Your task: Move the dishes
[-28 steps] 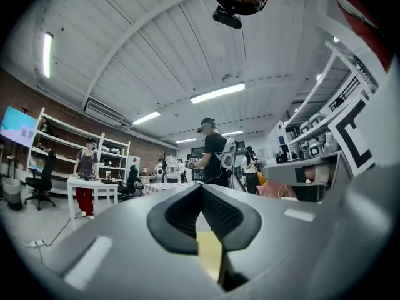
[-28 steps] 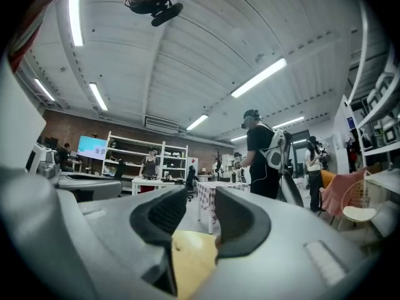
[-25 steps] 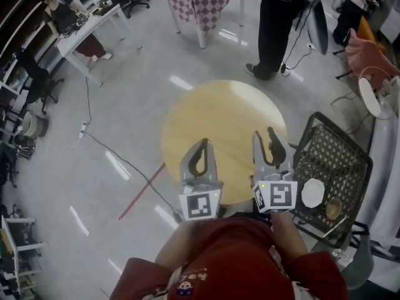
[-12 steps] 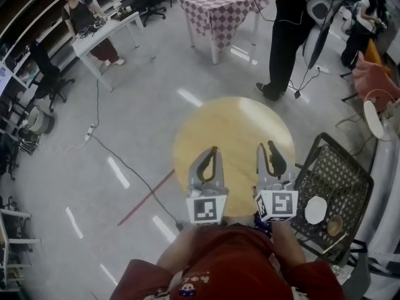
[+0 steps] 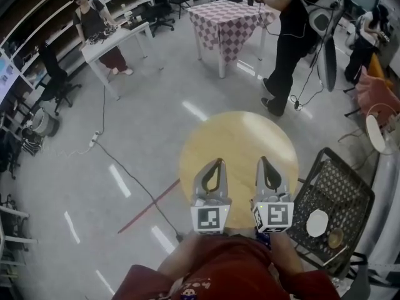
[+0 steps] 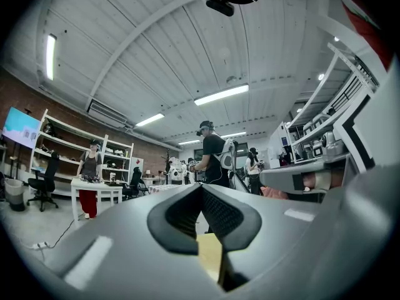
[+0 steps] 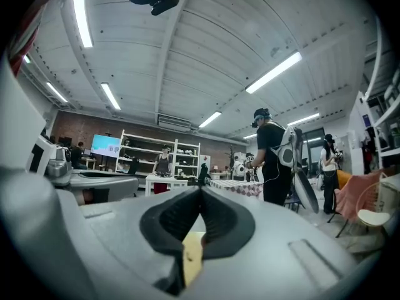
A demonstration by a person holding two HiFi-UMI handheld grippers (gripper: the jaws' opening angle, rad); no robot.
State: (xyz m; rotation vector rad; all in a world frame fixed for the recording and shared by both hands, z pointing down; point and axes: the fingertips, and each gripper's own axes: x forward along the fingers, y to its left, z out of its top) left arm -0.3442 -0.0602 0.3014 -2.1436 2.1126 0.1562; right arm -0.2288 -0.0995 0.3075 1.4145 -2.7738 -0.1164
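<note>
Both hand-held grippers sit close in front of me, side by side and level. The left hand-held gripper (image 5: pixel 215 163) has its jaws pressed together at the tips with nothing caught between them. The right hand-held gripper (image 5: pixel 265 160) is the same, tips meeting and empty. In each gripper view only a sliver of yellow shows through the gap behind the pads.

Just to my right, low and near, a black mesh basket (image 5: pixel 342 179) holds the dishes: a white plate (image 5: pixel 317 222) lying flat and a small brown bowl (image 5: pixel 336 237) beside it, near the basket's closest corner. Neither hand-held gripper is near them.

I judge both pieces to be hard, smooth and breakable, light enough for one hand-held gripper each. I cannot tell whether they are ceramic or plastic. I would pinch the plate across its rim at the edge nearest me and keep it level, since a glazed rim can slip out of a narrow pinch. For the bowl I would put one jaw inside the wall and one outside.

Ahead, under the jaw tips, is the round yellow tabletop (image 5: pixel 240 139), bare, which I take to be where the dishes go. Beyond it a checked table (image 5: pixel 228 20) stands with a person (image 5: pixel 294 36) alongside.
</note>
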